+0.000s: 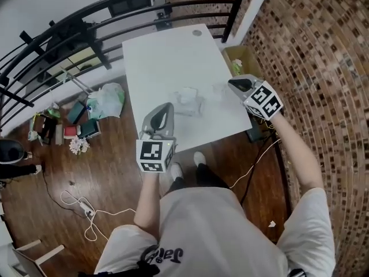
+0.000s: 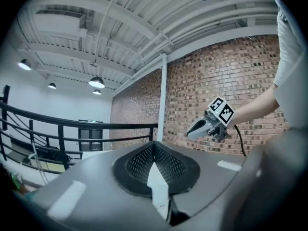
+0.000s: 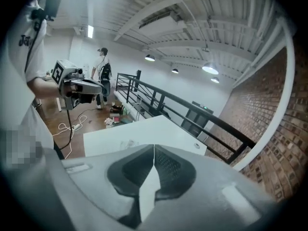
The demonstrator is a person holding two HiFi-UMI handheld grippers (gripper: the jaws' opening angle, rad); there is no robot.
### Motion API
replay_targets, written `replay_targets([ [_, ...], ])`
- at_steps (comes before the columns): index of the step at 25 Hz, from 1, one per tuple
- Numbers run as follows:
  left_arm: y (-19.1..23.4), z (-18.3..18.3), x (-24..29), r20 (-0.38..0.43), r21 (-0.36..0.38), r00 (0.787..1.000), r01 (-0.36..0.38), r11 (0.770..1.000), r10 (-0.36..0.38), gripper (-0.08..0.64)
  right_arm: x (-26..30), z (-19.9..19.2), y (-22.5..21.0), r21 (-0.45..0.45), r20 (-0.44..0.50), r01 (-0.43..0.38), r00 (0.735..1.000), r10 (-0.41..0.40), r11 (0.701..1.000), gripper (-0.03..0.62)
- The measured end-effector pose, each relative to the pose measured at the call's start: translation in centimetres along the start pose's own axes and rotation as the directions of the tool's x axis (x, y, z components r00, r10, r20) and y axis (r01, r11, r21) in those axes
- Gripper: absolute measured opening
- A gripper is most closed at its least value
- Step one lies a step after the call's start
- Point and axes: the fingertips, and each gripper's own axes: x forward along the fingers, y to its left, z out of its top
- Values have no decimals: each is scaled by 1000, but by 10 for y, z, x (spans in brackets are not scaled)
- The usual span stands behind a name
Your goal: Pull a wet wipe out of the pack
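The wet wipe pack (image 1: pixel 189 101) is a pale, crinkled packet lying on the white table (image 1: pixel 167 56), near its front edge. It shows faintly in the right gripper view too, as the pack (image 3: pixel 128 144) on the table (image 3: pixel 159 126). A thin white sheet (image 1: pixel 217 91) lies just right of the pack. My left gripper (image 1: pixel 168 105) hangs above the table's front edge, left of the pack, jaws together and empty. My right gripper (image 1: pixel 230 82) is held above the table's right edge, also shut with nothing in it. Neither touches the pack. Each camera sees the other: right gripper (image 2: pixel 190 133), left gripper (image 3: pixel 98 86).
A black railing (image 1: pixel 115 16) curves behind the table. A brick wall (image 1: pixel 323 51) rises on the right, with a cardboard box (image 1: pixel 242 59) at its foot. On the wooden floor to the left lie bags and clutter (image 1: pixel 106 100) and a white cable (image 1: pixel 86 209). A person (image 3: pixel 102 71) stands far off.
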Motion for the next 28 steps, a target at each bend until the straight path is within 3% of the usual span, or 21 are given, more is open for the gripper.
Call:
replay_targets([
  [3, -3, 13, -25, 49, 7, 999, -17, 1000, 17, 17, -39, 26, 26, -49, 101, 118, 988, -113, 992, -8],
  [5, -8, 16, -39, 68, 8, 997, -33, 999, 33, 17, -68, 40, 39, -88, 169, 249, 958, -232, 965, -8],
  [7, -19, 14, -51, 69, 8, 996, -49, 999, 48, 17, -97, 47, 53, -51, 235, 348, 915, -328, 936, -8],
  [10, -45, 11, -71, 72, 21, 995, -70, 997, 68, 17, -134, 40, 78, 176, 336, 368, 849, -407, 913, -8],
  [13, -82, 13, -94, 91, 53, 991, -106, 993, 101, 17, -163, 13, 105, 429, 363, 306, 803, -472, 850, -8],
  [16, -135, 15, -128, 128, 65, 981, -153, 986, 144, 17, -188, -21, 145, 547, 341, 233, 815, -468, 804, -8],
  [20, -220, -2, -163, 105, 54, 982, -166, 985, 160, 17, -235, -47, 198, 596, 359, 153, 827, -432, 788, -8],
  [24, -289, -9, -193, 58, 87, 985, -167, 982, 163, 17, -268, -58, 236, 573, 377, 103, 847, -373, 813, -8],
  [28, -313, 23, -220, 122, 117, 982, -162, 980, 147, 17, -303, -31, 256, 502, 435, 115, 823, -365, 857, -8],
])
